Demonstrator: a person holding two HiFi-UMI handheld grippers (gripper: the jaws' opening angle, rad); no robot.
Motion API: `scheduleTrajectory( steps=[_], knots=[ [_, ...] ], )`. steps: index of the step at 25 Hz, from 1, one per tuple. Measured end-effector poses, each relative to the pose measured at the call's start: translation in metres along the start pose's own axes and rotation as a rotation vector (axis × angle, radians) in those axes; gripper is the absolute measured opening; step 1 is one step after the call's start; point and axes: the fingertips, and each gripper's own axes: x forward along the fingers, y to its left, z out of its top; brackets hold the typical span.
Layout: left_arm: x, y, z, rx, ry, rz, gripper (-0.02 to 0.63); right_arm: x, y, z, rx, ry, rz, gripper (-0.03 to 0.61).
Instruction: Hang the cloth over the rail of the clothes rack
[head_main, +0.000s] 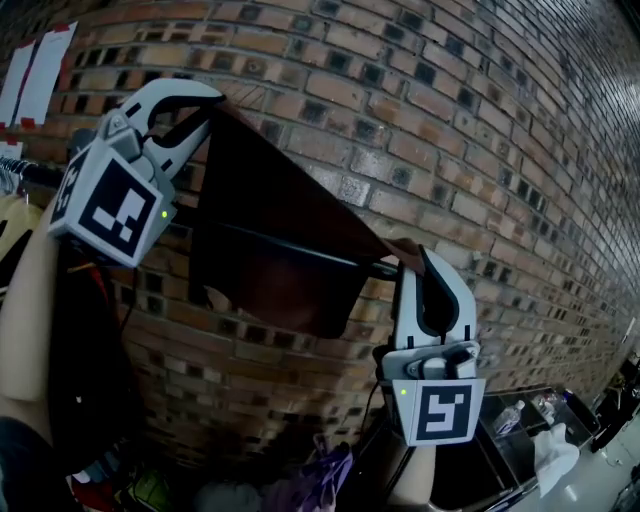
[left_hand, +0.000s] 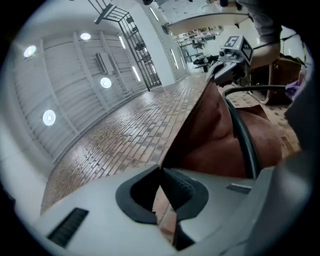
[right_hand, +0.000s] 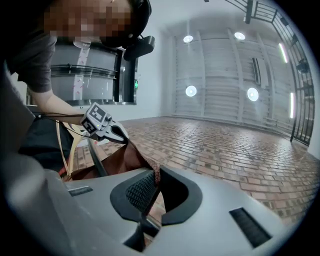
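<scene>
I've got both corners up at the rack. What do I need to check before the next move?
1. Left hand-held gripper shut on a cloth corner: ok.
2. Right hand-held gripper shut on the other corner: ok.
3. Cloth spread between the two grips, not bunched: ok.
4. Cloth crossing the rail, with an edge hanging below it: ok.
5. Even hang on both sides of the rail: cannot tell.

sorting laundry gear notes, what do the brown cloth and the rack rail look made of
The brown cloth looks like soft, matte fabric, probably woven: it folds and sags limply, with a rough edge. The rail is probably a metal tube with a black, slightly glossy coating: smooth, round, rigid.
</scene>
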Motion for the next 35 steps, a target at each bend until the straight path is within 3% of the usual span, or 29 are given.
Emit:
scheduleTrajectory(
  steps=[3,9,13,16,20,27,35],
  knots=[
    [-0.026,0.002,-0.004,0.022,0.041,0.016,0.028,-0.008,0.017,0.005,-0.016,0.001,-0.004,0.029],
    [-0.07,-0.035,0.008,-0.096,0.07,-0.044,0.028,-0.022,0.006,0.0,0.04,0.025,-0.083,0.029],
    [-0.087,-0.06,0.0,-0.117,0.161,0.03,0.029,-0.037,0.0,-0.006,0.07,0.027,-0.118,0.029],
    [-0.099,-0.084,-0.009,-0.098,0.215,0.082,0.032,-0.045,0.013,-0.012,0.058,0.037,-0.087,0.031],
    [-0.112,-0.106,-0.023,-0.119,0.21,0.143,0.032,-0.056,0.035,-0.028,0.037,0.064,-0.067,0.031],
    [-0.126,-0.132,-0.036,-0.133,0.161,0.264,0.032,-0.068,0.049,-0.055,0.111,0.059,-0.106,0.031],
    [-0.128,-0.171,-0.056,-0.174,0.174,0.217,0.033,-0.08,0.065,-0.097,0.113,0.157,-0.178,0.031]
  ],
)
